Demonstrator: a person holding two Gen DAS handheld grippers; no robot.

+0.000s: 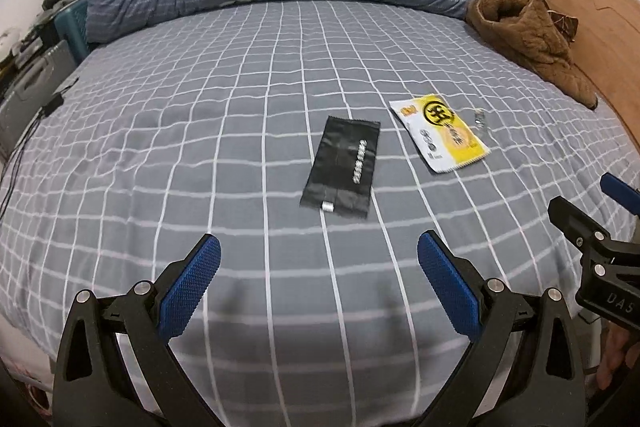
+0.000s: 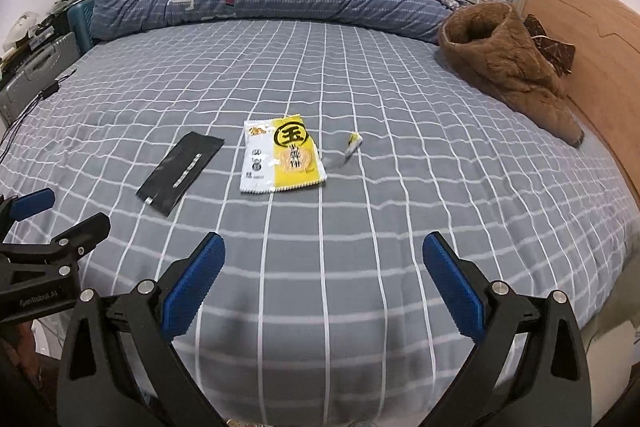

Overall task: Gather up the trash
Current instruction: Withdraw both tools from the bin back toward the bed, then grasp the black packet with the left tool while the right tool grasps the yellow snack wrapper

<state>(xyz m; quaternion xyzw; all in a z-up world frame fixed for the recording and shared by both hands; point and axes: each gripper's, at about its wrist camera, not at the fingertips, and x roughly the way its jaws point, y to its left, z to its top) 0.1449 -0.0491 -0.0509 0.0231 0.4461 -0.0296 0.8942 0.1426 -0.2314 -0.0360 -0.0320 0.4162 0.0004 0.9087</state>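
Black wrapper (image 1: pixel 342 167) lies flat mid-bed on the checked sheet (image 1: pixel 200 147), long axis running away from the grippers, tilted slightly right, its serrated end farthest. Just right of it lies the yellow snack packet (image 1: pixel 440 133), with a tiny torn scrap (image 2: pixel 352 143) beside that. Left gripper (image 1: pixel 320 263) and right gripper (image 2: pixel 322 259) both gape wide, holding nothing. The risk, I'd say: thin foil lying flat, so pads may pinch bedsheet instead.

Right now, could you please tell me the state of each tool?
Left tool: open, holding nothing, above the bed sheet.
Right tool: open, holding nothing, above the same sheet.
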